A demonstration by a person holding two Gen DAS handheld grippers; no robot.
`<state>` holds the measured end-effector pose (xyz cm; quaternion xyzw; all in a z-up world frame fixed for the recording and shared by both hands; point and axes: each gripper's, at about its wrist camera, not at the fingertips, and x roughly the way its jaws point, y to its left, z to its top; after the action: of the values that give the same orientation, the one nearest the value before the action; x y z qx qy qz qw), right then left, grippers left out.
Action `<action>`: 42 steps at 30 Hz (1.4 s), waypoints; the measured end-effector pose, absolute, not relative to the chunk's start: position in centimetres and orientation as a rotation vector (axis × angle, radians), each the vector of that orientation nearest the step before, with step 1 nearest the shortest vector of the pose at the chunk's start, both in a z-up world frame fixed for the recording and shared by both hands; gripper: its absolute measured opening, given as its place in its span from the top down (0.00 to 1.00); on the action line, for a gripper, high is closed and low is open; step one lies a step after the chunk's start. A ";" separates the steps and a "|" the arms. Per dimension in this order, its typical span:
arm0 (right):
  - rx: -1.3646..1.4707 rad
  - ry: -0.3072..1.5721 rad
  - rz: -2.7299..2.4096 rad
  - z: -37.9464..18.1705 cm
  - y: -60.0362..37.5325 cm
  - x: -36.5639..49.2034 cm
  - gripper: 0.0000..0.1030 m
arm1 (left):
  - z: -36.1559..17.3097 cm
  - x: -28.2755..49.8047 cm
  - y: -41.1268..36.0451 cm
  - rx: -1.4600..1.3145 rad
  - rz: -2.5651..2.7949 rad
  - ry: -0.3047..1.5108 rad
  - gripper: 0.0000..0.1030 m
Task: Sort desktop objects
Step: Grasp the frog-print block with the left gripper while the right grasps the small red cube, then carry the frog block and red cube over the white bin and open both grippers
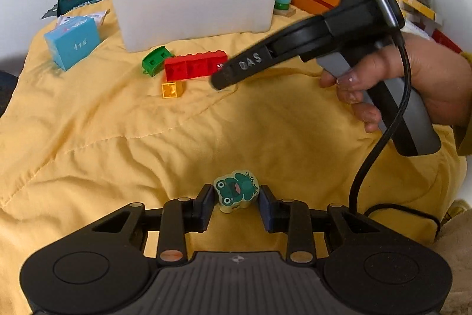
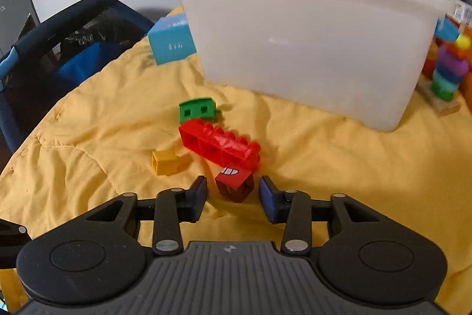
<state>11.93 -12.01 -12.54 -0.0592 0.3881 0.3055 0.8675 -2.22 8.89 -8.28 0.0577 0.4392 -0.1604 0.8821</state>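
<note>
Wide left fingers bracket a frog block; wide right fingers straddle a small red block.

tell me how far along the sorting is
Done: nothing visibly; the white bin's inside is hidden. In hand: left gripper open around the frog piece, right gripper open around a small red block. Left: long red brick, green piece, yellow block.

green frog block, red brick, yellow cloth
</note>
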 end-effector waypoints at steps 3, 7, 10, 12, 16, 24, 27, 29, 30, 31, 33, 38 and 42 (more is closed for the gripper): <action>-0.144 0.800 0.653 -12.0 -13.0 10.7 0.71 | -8.5 -2.3 9.0 0.105 -0.333 0.895 0.63; -0.164 0.801 0.649 -11.2 -15.5 8.2 0.70 | -8.4 -2.2 8.7 0.118 -0.338 0.881 0.65; -0.154 0.821 0.625 -11.0 -17.7 6.2 0.70 | -8.3 -2.2 8.5 0.115 -0.334 0.873 0.66; -0.156 0.833 0.605 -11.1 -18.9 5.1 0.70 | -8.2 -2.3 8.4 0.112 -0.339 0.863 0.66; -0.141 0.848 0.574 -10.9 -20.7 4.2 0.70 | -6.9 -1.9 8.2 0.090 -0.350 0.830 0.66; -0.119 0.681 0.545 -5.8 -21.4 7.0 0.70 | -0.5 3.5 8.1 0.061 -0.353 0.666 0.66; -0.083 0.611 0.538 -3.5 -21.3 9.0 0.70 | 2.4 6.2 7.9 0.102 -0.333 0.585 0.66; -0.094 0.566 0.535 -2.4 -21.0 10.1 0.70 | 4.4 7.7 7.7 0.131 -0.323 0.526 0.66; -0.103 0.540 0.534 -1.7 -20.8 10.6 0.70 | 5.3 8.3 7.7 0.143 -0.320 0.500 0.66; -0.111 0.514 0.537 -1.0 -20.6 11.2 0.70 | 6.2 9.0 7.6 0.148 -0.316 0.479 0.66; -0.125 0.466 0.541 0.4 -20.2 12.3 0.70 | 7.6 10.3 7.6 0.163 -0.306 0.449 0.66; -0.142 0.366 0.535 3.4 -19.1 15.8 0.70 | 9.8 14.4 7.3 0.214 -0.274 0.404 0.66; -0.095 0.366 0.495 4.6 -18.1 19.6 0.70 | 9.6 18.3 6.8 0.228 -0.241 0.424 0.66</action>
<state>19.65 -18.06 4.62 -0.0467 0.1798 0.2436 0.9519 18.29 6.80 9.62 0.1127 0.2093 -0.1193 0.9640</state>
